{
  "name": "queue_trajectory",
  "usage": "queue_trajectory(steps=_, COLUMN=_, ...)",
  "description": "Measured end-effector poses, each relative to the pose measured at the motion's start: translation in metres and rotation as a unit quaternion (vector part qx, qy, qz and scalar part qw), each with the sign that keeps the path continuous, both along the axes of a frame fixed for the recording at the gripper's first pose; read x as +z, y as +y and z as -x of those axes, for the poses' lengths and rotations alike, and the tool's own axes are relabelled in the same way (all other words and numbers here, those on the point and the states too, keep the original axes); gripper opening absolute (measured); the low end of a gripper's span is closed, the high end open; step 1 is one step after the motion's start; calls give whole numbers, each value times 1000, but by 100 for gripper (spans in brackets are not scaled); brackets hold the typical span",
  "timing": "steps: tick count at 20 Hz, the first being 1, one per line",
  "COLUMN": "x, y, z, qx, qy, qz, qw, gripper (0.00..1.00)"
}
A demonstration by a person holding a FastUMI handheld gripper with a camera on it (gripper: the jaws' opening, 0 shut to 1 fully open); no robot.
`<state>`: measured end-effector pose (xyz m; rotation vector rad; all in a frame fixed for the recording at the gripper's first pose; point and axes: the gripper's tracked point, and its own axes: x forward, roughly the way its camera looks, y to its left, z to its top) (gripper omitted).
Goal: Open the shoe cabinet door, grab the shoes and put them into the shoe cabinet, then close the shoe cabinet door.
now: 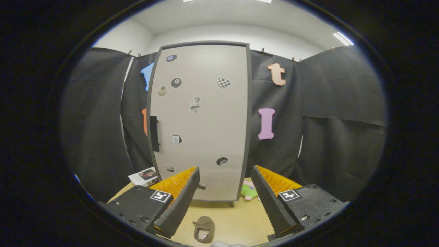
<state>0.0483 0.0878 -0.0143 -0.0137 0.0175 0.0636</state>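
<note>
1. tongs (224, 192) gape wide, holding nothing.
2. shoe cabinet (202, 120) stands shut beyond them; shoe (204, 229) lies on bench (236, 219) between the fingers.
3. approach the door's dark handle (154, 133) squarely, hook it, pull steadily.

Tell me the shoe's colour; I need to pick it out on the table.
Brown shoe, seen in the gripper view, between the open fingers.

Even, moderately bright light from ceiling panels (342, 38); soft shadows only. Strong fisheye bowing curves the cabinet door (202, 120) edges, with darkening toward the rim. Centre sharp, periphery slightly soft; gripper (224, 178) fingers apart.
</note>
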Motion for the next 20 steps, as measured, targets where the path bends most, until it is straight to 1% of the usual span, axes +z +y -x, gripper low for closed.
queue_trajectory(steps=3, x=1, y=43, z=-27, qx=24, qy=-2, qz=7, qw=1000, gripper=99)
queue_trajectory(steps=8, x=16, y=123, z=-74, qx=75, qy=-17, qz=-10, qw=997, gripper=99)
queue_trajectory(steps=12, x=24, y=176, z=-115, qx=97, qy=-22, qz=-13, qw=995, gripper=99)
queue_trajectory(steps=15, x=27, y=203, z=-143, qx=99, qy=-21, qz=-1, qw=995, gripper=99)
queue_trajectory(steps=18, x=29, y=220, z=-166, qx=92, qy=-17, qz=-3, qw=996, gripper=99)
queue_trajectory(steps=20, x=29, y=226, z=-178, qx=85, qy=-11, qz=-3, qw=996, gripper=94)
